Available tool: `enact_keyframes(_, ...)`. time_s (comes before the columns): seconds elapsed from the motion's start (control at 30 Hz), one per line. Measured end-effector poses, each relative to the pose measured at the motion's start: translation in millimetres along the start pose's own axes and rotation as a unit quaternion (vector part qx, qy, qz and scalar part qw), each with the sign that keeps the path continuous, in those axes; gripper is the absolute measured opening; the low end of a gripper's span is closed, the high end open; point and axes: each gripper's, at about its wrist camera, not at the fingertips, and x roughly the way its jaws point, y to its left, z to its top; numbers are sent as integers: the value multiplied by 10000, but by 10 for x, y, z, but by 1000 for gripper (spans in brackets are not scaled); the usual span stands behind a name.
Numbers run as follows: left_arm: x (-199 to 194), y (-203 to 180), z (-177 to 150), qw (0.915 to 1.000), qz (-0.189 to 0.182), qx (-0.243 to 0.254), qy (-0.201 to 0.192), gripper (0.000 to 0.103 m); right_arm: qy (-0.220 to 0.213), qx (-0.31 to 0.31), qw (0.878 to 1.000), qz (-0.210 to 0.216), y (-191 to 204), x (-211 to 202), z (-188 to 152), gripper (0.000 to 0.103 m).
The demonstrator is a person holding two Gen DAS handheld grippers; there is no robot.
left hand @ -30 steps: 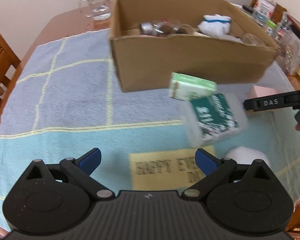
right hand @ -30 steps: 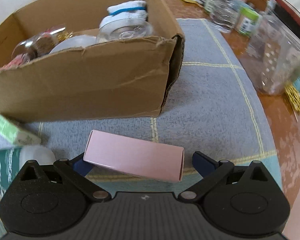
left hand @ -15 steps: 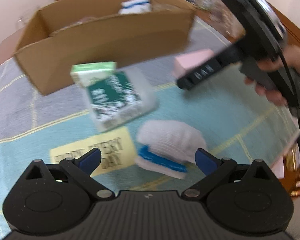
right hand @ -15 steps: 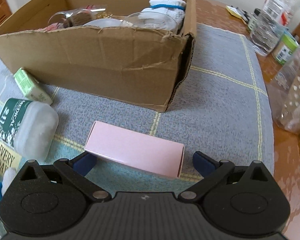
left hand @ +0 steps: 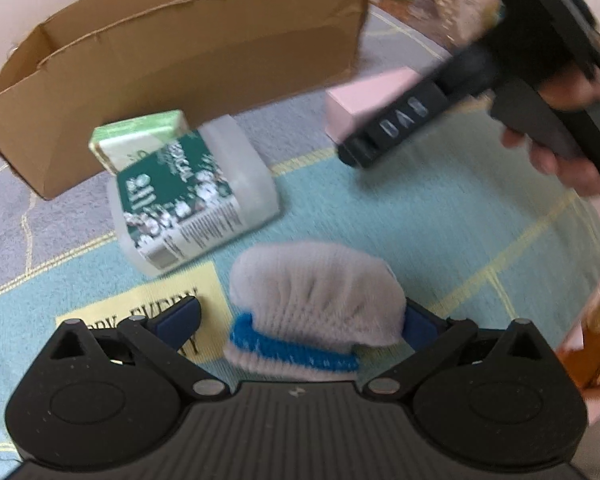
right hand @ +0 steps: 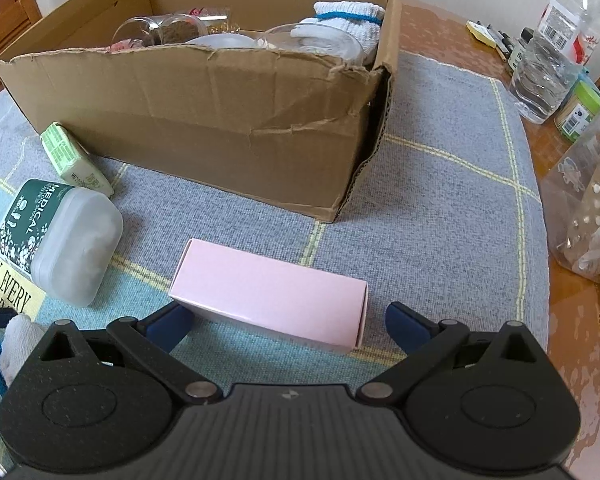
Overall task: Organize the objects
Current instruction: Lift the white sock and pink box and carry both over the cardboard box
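Note:
A white glove roll with a blue cuff (left hand: 316, 300) lies on the cloth between the open fingers of my left gripper (left hand: 300, 322). A pink box (right hand: 268, 292) lies between the open fingers of my right gripper (right hand: 286, 322); it also shows in the left wrist view (left hand: 364, 100). The right gripper (left hand: 460, 92) appears at the upper right of the left wrist view. A cardboard box (right hand: 204, 112) behind holds glasses and another white glove roll (right hand: 348, 20). A green-labelled swab tub (left hand: 188, 196) and a small green box (left hand: 140, 136) lie in front of it.
A yellow printed patch (left hand: 140, 308) is on the blue checked tablecloth (right hand: 440, 208). At the right table edge stand a water bottle (right hand: 548, 68), a green-lidded jar (right hand: 580, 112) and a clear plastic container (right hand: 588, 208). A wooden chair (right hand: 4, 20) is at far left.
My left gripper has swung right and moved in until the glove roll sits between its fingers. My right gripper has drawn back slightly and turned, the pink box still between its fingers.

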Motion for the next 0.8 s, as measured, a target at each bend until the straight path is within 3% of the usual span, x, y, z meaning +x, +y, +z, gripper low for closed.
enact_keyframes(0.3,-30,29,-10,9995,137,-264,-39,102,-6,-7,10000,1,1,5,-1,103)
enact_keyframes(0.53,-104,-36,-1,9996,65,-201,-179,84,-59,20,10000,-13,7,2,-10,103)
enact_keyframes(0.8,-141,52,30,9993,34,-296,-213,75,66,306,9995,-51,49,-5,12,103)
